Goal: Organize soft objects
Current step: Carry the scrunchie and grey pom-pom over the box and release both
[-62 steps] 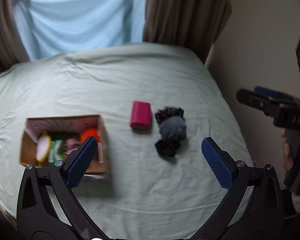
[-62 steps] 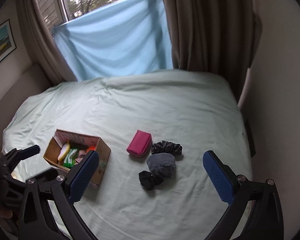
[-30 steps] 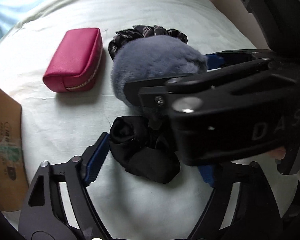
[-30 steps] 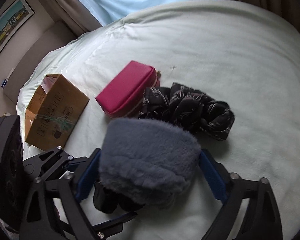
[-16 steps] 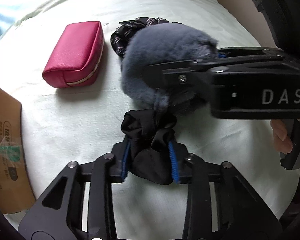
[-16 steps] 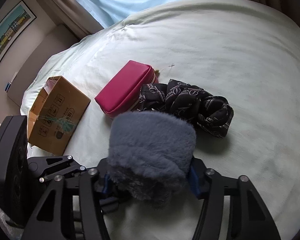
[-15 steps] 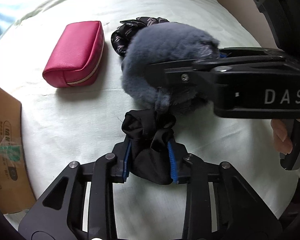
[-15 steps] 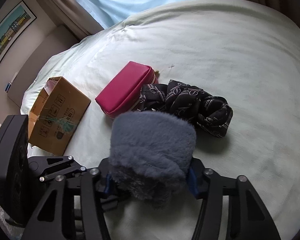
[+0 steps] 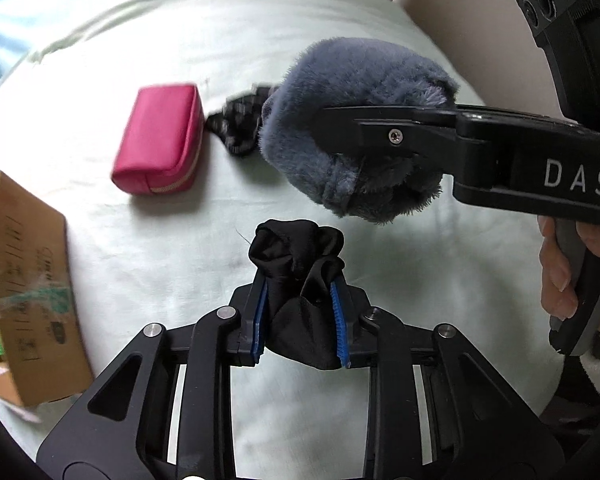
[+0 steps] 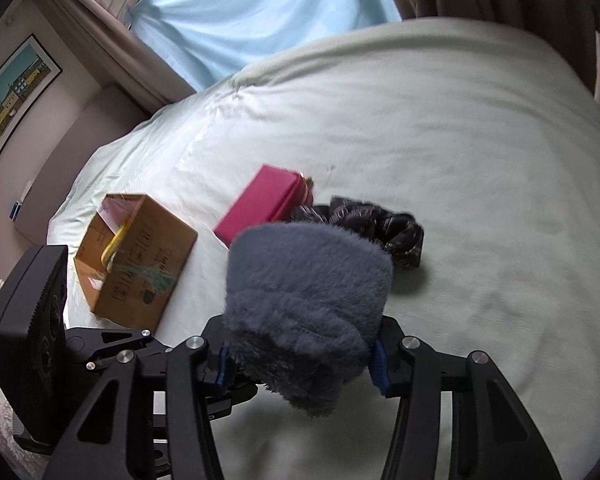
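Observation:
My left gripper (image 9: 300,292) is shut on a black cloth scrunchie (image 9: 296,256), lifted a little off the pale green bed sheet (image 9: 148,248). The scrunchie bunches up between the blue pads. My right gripper (image 10: 300,356) has a grey fluffy soft object (image 10: 308,288) squeezed between its pads, jaws still closing, and it hangs above the sheet. In the left wrist view that grey fluffy object (image 9: 352,120) floats just beyond the black scrunchie. A pink zip pouch (image 10: 264,200) and a dark patterned scrunchie (image 10: 380,224) lie on the bed behind.
An open cardboard box (image 10: 140,256) with several items inside stands on the bed to the left; the same box (image 9: 32,280) is at the left edge of the left wrist view. A hand (image 9: 556,272) grips the right gripper's handle. Curtains and a window lie beyond the bed.
Both grippers closed on their objects, then rose: the black scrunchie and the grey fluffy object have come up off the sheet. The pouch and patterned scrunchie stayed put.

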